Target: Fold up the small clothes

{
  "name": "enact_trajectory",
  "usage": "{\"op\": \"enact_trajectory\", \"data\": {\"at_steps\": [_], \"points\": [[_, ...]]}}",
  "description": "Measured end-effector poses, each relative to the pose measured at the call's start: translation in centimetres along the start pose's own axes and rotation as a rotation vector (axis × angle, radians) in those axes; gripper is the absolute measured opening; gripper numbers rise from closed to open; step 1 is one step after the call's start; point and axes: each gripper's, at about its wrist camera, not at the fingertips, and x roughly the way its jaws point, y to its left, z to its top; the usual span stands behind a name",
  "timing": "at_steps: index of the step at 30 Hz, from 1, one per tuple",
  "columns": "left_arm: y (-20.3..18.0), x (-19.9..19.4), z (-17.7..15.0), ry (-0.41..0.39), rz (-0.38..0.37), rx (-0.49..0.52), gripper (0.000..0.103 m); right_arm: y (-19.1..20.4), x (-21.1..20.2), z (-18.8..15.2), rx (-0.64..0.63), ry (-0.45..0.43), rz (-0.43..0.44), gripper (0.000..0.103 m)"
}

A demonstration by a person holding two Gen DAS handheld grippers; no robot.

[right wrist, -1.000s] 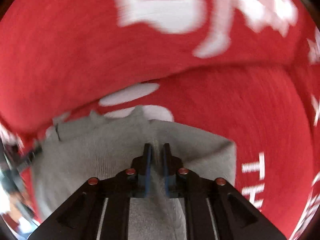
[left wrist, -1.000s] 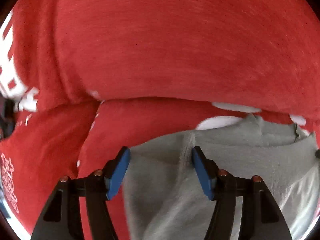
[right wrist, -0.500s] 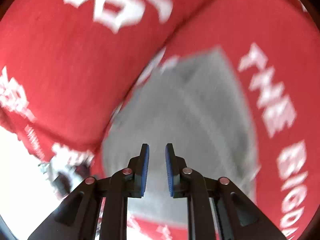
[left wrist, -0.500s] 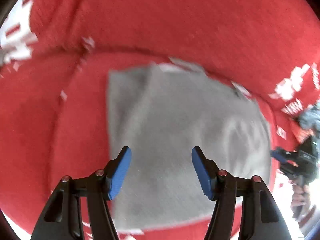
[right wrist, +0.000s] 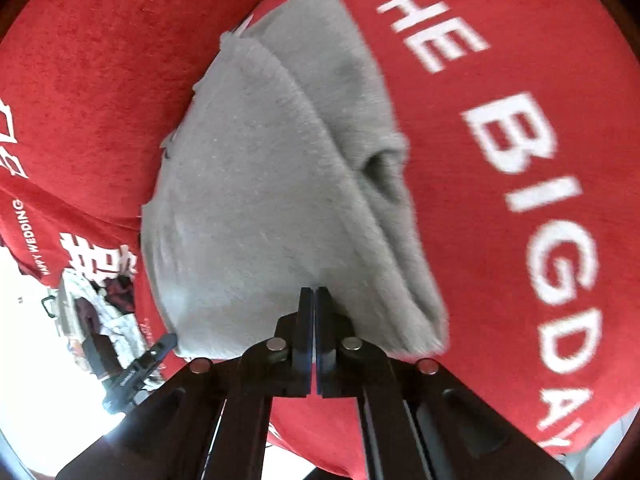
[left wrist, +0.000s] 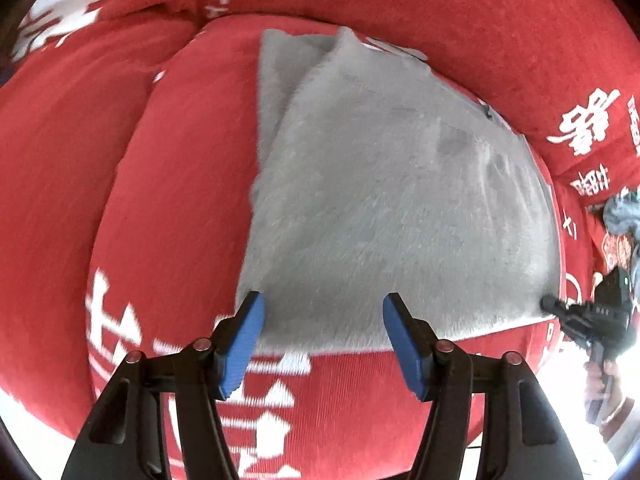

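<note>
A grey garment (left wrist: pixel 380 200) lies folded on a red seat cushion (left wrist: pixel 160 208) with white lettering. My left gripper (left wrist: pixel 322 308) hovers open over the garment's near edge, with nothing gripped between its blue pads (left wrist: pixel 246 340). In the right wrist view the same garment (right wrist: pixel 260 200) shows a folded-over layer on its right side. My right gripper (right wrist: pixel 314 294) sits at the garment's near edge, its jaws closing until the pads meet, with no cloth seen between them. Each gripper also shows at the edge of the other's view: the right gripper (left wrist: pixel 588 316) and the left gripper (right wrist: pixel 132 372).
The red back cushion (left wrist: pixel 440 20) rises behind the garment. The seat cushion (right wrist: pixel 500 240) carries large white letters. A pile of other clothes (right wrist: pixel 100 304) lies beyond the cushion's left edge, and a grey-blue cloth (left wrist: pixel 620 216) lies at the far right.
Both grippers have drawn back from the garment, so more of it shows. The right gripper, earlier shut on grey fabric, let it go and has now closed empty.
</note>
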Motion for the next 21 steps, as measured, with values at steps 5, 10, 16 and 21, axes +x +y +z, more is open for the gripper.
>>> {"op": "enact_trajectory", "data": {"at_steps": [5,10,16,21], "points": [[2.4,-1.0,-1.0,0.025,-0.003,-0.149,0.064,-0.6,-1.3,-2.2,0.044,0.021,0.031,0.026],[4.5,0.4,-1.4,0.049,-0.126,-0.326,0.064,-3.1,-1.8,-2.9,0.217,-0.059,0.107,0.05],[4.2,0.1,-1.0,0.015,-0.102,-0.344,0.021,-4.5,-1.0,-2.2,0.403,-0.159,0.142,0.008],[2.0,-2.6,-1.3,-0.058,-0.034,-0.194,0.021,-0.1,-2.9,-1.6,0.188,-0.168,0.031,0.008]]}}
